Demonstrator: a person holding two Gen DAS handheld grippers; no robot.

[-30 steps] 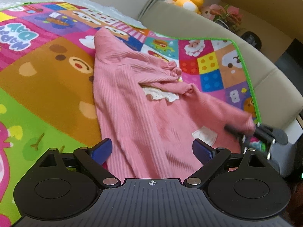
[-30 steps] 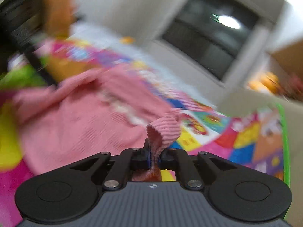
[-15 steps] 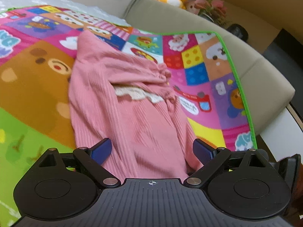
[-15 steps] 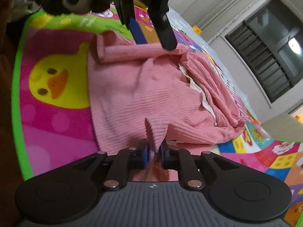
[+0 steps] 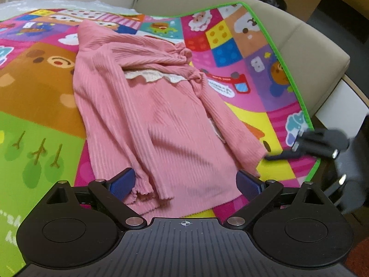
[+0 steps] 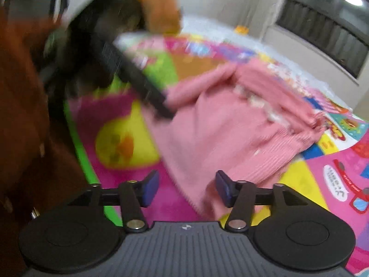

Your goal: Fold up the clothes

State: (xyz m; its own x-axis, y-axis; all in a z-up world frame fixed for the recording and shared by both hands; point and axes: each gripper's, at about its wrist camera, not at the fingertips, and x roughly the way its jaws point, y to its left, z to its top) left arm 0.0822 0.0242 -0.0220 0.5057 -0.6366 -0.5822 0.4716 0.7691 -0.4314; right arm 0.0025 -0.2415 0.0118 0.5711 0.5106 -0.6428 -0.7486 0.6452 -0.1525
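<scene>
A pink ribbed sweater (image 5: 161, 120) lies flat on the colourful play mat (image 5: 34, 87), hem toward me, with a white lace collar and both sleeves folded in over the body. My left gripper (image 5: 185, 183) hovers open just above the hem, its blue pads on either side of the hem and holding nothing. My right gripper (image 5: 281, 155) shows blurred at the sweater's right edge. In the blurred right wrist view my right gripper (image 6: 187, 189) is open, with the sweater's (image 6: 230, 127) edge just ahead of its right pad. The left gripper (image 6: 161, 110) reaches in from the upper left.
The mat's green border (image 5: 288, 69) runs along a beige cushioned edge (image 5: 311, 53) on the right. A white crinkled cover (image 5: 69, 2) lies beyond the mat. A person's brown clothing (image 6: 18, 127) fills the left of the right wrist view, and a dark shuttered window (image 6: 322, 39) stands behind.
The right gripper carried the right sleeve across onto the sweater, then let go and opened, drawing back to the right edge. The left gripper stayed open near the hem.
</scene>
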